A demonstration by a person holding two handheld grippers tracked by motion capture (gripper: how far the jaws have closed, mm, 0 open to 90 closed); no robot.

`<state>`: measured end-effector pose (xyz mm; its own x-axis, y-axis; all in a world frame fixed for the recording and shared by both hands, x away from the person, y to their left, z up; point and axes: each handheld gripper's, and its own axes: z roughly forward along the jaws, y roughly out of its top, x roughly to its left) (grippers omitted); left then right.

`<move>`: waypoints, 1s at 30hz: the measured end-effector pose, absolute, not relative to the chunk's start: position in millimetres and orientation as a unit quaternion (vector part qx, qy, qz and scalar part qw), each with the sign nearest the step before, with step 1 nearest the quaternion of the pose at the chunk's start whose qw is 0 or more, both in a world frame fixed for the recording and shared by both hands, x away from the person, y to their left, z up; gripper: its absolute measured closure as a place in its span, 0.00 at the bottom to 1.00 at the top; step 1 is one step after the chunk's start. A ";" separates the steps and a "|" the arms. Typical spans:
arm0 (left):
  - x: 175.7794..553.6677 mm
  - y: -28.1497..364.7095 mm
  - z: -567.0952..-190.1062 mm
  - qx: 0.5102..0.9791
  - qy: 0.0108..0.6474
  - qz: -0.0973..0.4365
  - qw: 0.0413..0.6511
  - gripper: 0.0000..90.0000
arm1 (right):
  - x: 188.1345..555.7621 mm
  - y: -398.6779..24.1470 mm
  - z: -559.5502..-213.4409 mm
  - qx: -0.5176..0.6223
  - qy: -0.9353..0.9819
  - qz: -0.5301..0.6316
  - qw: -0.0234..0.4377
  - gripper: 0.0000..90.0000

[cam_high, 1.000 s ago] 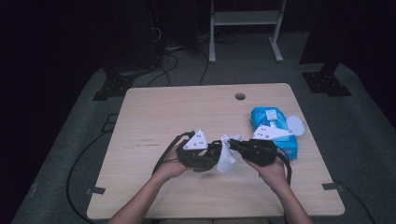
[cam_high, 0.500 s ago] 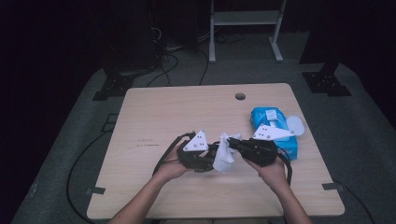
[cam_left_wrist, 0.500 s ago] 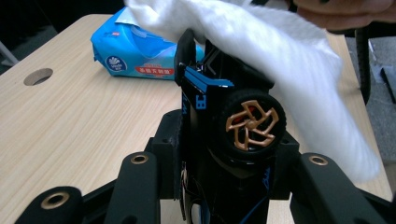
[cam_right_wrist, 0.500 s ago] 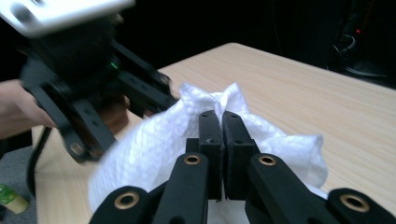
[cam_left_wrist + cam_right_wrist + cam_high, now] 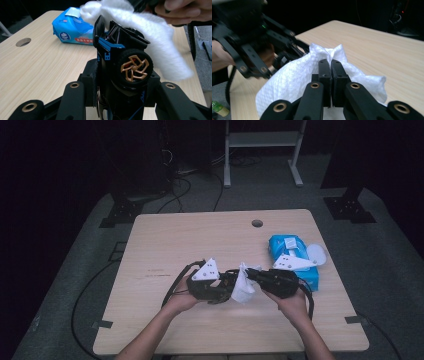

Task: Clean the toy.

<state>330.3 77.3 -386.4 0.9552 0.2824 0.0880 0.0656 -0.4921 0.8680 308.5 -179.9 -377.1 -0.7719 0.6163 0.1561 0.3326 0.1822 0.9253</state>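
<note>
Holding a black and blue toy car [image 5: 120, 65] with my left gripper [image 5: 212, 287], I have the jaws clamped narrow on its body, one bronze-spoked wheel [image 5: 135, 67] facing the camera. Just right of it, my right gripper [image 5: 331, 65] pinches a white wet wipe [image 5: 243, 287] with jaws fully together; the wipe drapes against the car above the worktop [image 5: 190, 240]. Farther right, a blue wipes pack [image 5: 292, 255] lies near the worktop edge.

Lighting: the table [image 5: 200, 240] was evenly lit from above, its surroundings nearly black. Shadows: soft, faint. Glare: the white wipe [image 5: 155, 32] was overexposed. Focus: high view soft and grainy; nearest jaws blurred in both gripper views.
</note>
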 end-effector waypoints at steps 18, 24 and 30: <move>331.2 76.6 -387.4 0.856 0.102 0.102 0.496 0.64 | 309.9 -182.7 -383.2 0.320 0.762 0.550 0.120 0.97; 331.8 72.9 -390.3 0.860 0.102 0.097 0.491 0.64 | 307.4 -174.6 -372.0 0.301 0.758 0.566 0.121 0.97; 331.7 80.1 -387.1 0.854 0.106 0.097 0.501 0.64 | 311.1 -177.9 -377.7 0.311 0.760 0.558 0.119 0.97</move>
